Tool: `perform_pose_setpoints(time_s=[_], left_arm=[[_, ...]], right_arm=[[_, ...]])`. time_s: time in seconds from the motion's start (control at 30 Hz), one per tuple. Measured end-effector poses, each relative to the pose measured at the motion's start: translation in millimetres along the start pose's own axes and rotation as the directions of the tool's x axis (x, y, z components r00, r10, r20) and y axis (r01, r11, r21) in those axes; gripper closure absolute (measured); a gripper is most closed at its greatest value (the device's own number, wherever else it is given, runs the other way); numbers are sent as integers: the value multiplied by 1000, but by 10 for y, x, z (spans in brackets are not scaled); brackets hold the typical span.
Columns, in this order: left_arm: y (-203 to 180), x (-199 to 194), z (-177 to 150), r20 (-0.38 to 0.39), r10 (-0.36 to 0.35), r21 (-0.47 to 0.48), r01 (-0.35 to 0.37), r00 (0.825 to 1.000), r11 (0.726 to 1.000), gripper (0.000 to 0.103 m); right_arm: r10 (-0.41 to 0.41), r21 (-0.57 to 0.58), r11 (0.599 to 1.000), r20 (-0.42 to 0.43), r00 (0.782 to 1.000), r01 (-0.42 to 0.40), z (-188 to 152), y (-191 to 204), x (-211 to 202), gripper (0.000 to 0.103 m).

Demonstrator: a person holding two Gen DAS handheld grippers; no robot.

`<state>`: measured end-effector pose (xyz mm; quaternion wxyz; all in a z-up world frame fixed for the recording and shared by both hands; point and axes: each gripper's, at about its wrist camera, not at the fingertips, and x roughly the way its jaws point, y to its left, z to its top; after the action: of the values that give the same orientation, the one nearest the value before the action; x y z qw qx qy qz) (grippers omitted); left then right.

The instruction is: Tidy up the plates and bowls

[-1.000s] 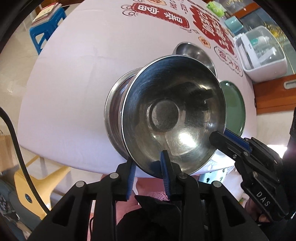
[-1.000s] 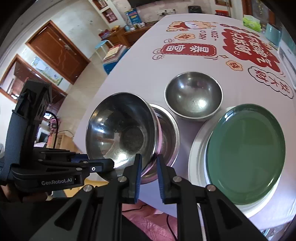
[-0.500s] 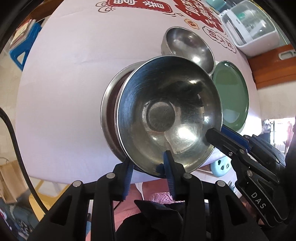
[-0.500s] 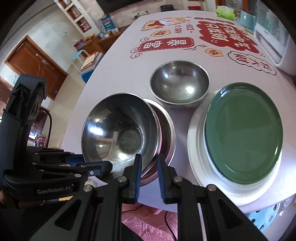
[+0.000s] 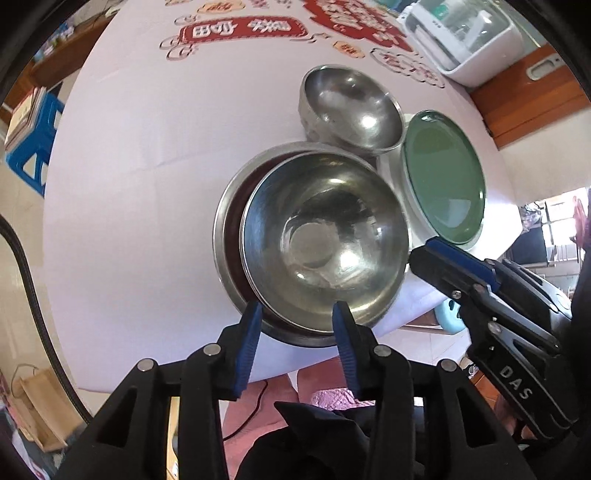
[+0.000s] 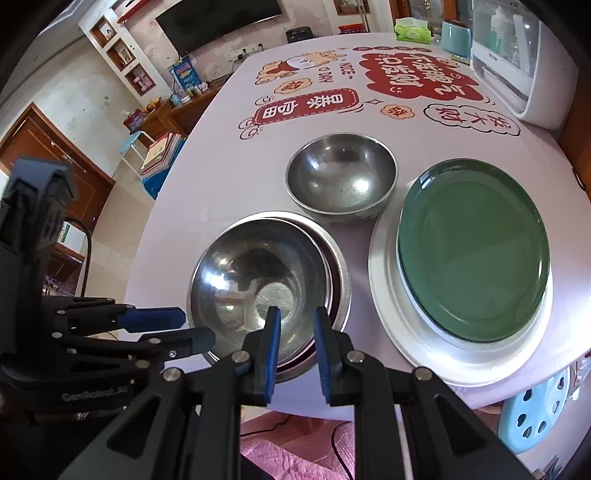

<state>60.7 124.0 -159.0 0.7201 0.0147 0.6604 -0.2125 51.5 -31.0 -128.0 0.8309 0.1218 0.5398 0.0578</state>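
Note:
A steel bowl (image 5: 321,236) (image 6: 251,280) sits nested in a wider steel bowl with a reddish inside (image 5: 227,236) (image 6: 341,280) near the table's front edge. My left gripper (image 5: 297,314) (image 6: 199,328) straddles the inner bowl's near rim; its jaws are opening and the pads stand off the metal. On the bowl's right rim, my right gripper (image 6: 297,317) (image 5: 415,256) is shut on the steel. A smaller steel bowl (image 5: 351,107) (image 6: 341,181) stands behind. To the right, a green plate (image 5: 443,177) (image 6: 472,247) lies on a white plate (image 6: 384,332).
The round table (image 5: 147,147) wears a white cloth with red prints. A white appliance (image 5: 458,37) (image 6: 517,62) stands at the back right, with a tissue box (image 6: 412,31) beside it. A light blue stool (image 6: 532,417) is below the table's edge and a blue stool (image 5: 26,147) to the left.
The steel bowl went from tilted to lying level inside the wider bowl. My left jaws came apart off its rim. The right gripper kept its hold.

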Motion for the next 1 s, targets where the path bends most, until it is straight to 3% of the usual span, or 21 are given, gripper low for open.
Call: perform_pose_setpoints(time_s=[0.27, 0.37, 0.6, 1.0], left_arm=[[-65, -324, -5, 87, 7, 93, -15, 996, 996, 51], [-102, -364, 57, 102, 9, 104, -20, 995, 994, 51], [-166, -429, 214, 143, -2, 111, -13, 990, 994, 45], [-205, -295, 682, 126, 5, 77, -14, 992, 997, 40]], right_arm=[[-26, -4, 1000, 44, 999, 26, -43, 63, -96, 82], [-29, -2, 1000, 62, 998, 29, -33, 62, -140, 74], [-20, 16, 1000, 118, 993, 18, 71, -52, -209, 72], [23, 104, 994, 125, 992, -36, 391, -468, -99, 72]])
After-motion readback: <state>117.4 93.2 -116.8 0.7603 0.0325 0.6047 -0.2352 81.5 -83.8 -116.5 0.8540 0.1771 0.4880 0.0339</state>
